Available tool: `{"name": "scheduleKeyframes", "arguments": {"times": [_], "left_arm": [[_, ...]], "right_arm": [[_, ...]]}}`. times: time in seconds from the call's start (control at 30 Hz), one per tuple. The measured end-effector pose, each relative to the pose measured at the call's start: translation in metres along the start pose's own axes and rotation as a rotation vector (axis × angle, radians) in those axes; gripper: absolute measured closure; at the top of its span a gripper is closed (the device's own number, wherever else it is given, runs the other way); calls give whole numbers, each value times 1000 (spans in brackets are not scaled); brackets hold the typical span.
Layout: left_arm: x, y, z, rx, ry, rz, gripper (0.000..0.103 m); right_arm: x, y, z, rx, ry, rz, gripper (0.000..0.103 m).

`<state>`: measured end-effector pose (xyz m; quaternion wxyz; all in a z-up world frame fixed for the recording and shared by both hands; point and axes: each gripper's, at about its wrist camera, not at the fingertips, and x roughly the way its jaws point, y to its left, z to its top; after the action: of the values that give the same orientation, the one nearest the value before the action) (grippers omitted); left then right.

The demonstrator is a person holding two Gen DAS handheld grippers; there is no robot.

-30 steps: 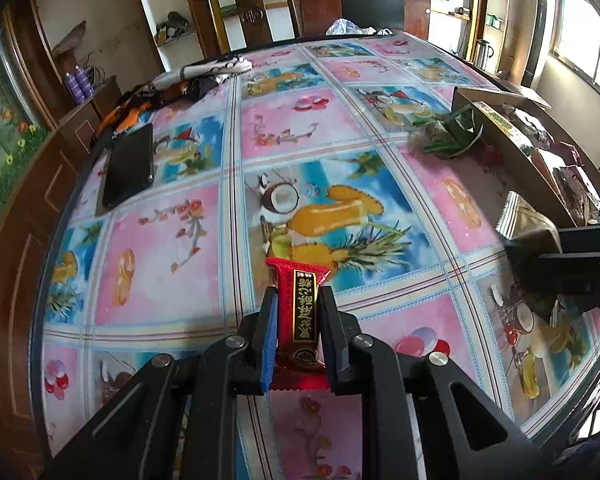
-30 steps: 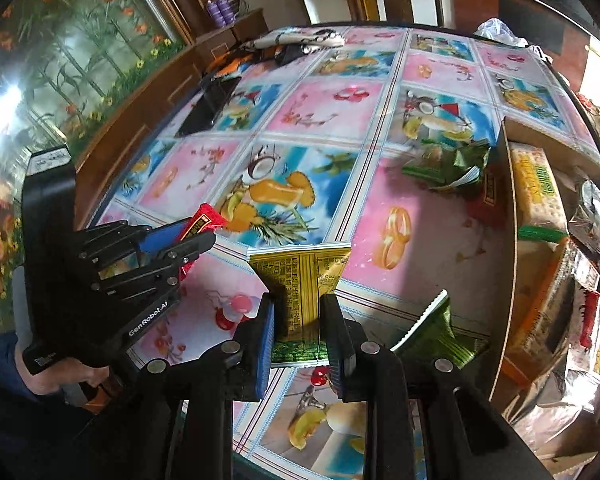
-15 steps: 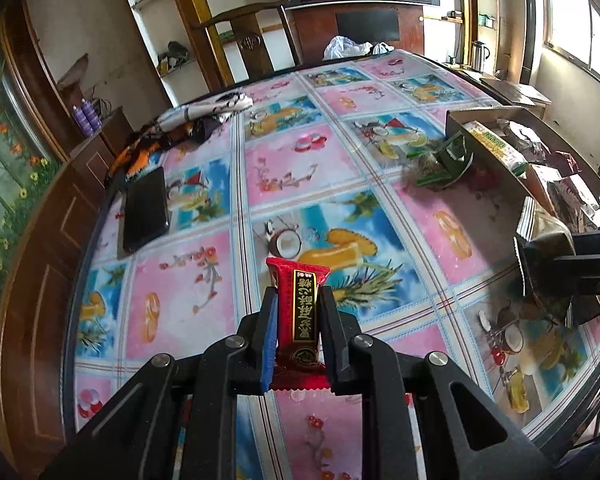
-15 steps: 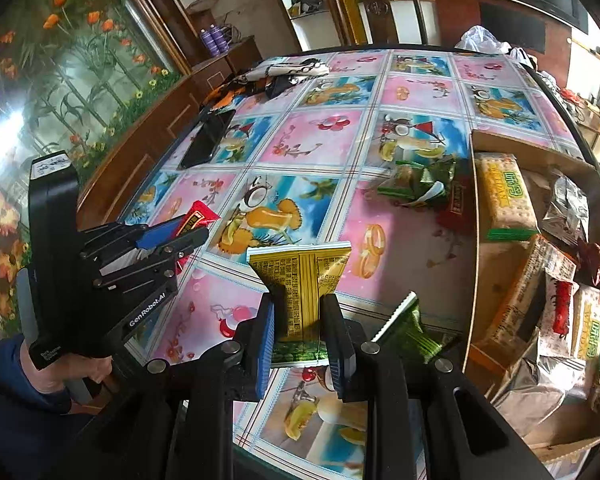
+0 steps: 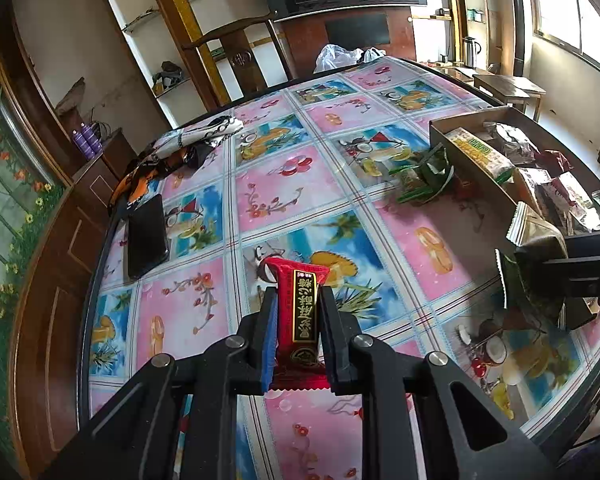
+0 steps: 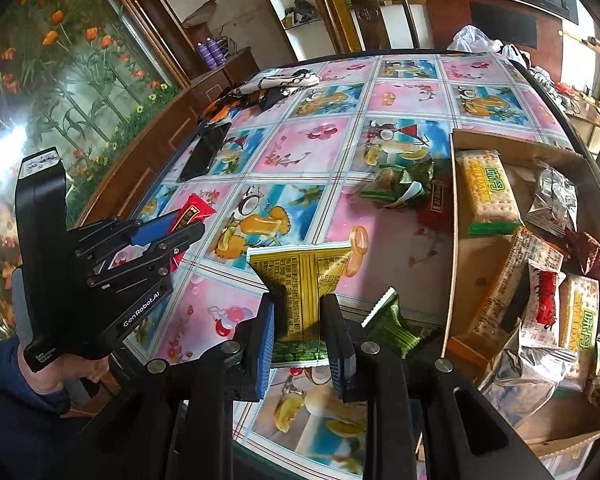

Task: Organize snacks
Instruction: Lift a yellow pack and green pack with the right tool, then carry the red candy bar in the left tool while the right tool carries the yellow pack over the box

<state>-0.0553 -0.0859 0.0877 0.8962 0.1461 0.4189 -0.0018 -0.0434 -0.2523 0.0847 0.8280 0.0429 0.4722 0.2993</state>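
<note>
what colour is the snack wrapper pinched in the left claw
Red, with a black label strip bearing gold characters. The small red foil snack packet in the left claw shows best in the left wrist view.

Bare tablecloth [image 6: 300, 152] lying open across middle of table. Green packets [image 6: 400, 184] sitting just beside cardboard box [image 6: 456, 240] wall, crowding approach there. Box filling with packets at right. Phone [image 6: 206, 152] and crumpled cloth [image 6: 260, 92] blocking far left edge. Chair [image 5: 236, 52] standing behind table.

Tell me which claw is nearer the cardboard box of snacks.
Right. The right claw, shut on a yellow packet, is just beside the cardboard box; the left claw, gripping a red packet, is farther away across the table.
</note>
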Motion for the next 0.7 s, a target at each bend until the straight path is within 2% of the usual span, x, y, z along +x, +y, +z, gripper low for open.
{"name": "scheduleKeyframes", "arguments": {"times": [0.7], "left_arm": [[-3,-34,23,67,-27,-4,84]], "right_arm": [[-13,-31,-3,46,-15,2,78]]}}
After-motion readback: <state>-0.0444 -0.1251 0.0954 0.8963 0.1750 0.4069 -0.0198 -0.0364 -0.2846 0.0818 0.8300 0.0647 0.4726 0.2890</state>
